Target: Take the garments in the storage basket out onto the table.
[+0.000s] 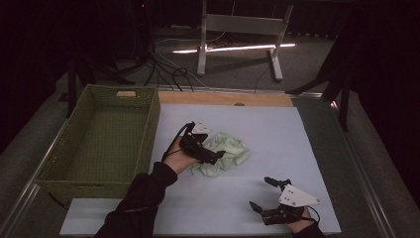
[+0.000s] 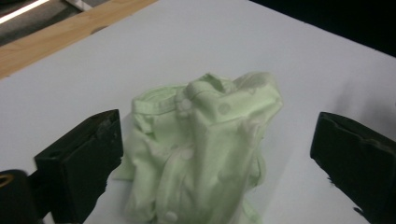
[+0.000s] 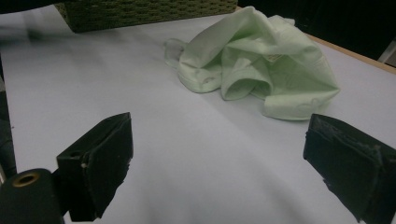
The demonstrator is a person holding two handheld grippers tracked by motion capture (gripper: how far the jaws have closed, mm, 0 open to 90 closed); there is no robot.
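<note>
Item: crumpled pale-green cotton garment with small snap buttons point(image 1: 224, 153), lying in a loose heap near the middle of the white table mat point(image 1: 277, 129), well apart from every mat edge.

Left gripper point(image 1: 216, 156): at the heap's near-left side; jaws spread wide, cloth lying between them in the left gripper view, pads not pressing on it.

Right gripper point(image 1: 262, 193): low over the mat's near-right part, well apart from the garment; jaws wide open, nothing between them.

Woven green rectangular basket point(image 1: 106, 136): at the mat's left edge, open top, its tall right wall just beside the left hand.

Hazards, judged: a pinch on one top fold would likely lift a single layer and leave the rest trailing; a trailing hem could catch on the basket rim during a carry leftward; jaws closing too low could drag the mat.

Clearance: bare mat lies right of and beyond the heap; the wooden strip point(image 1: 225, 97) marks the far edge; leftward room ends at the basket wall.
</note>
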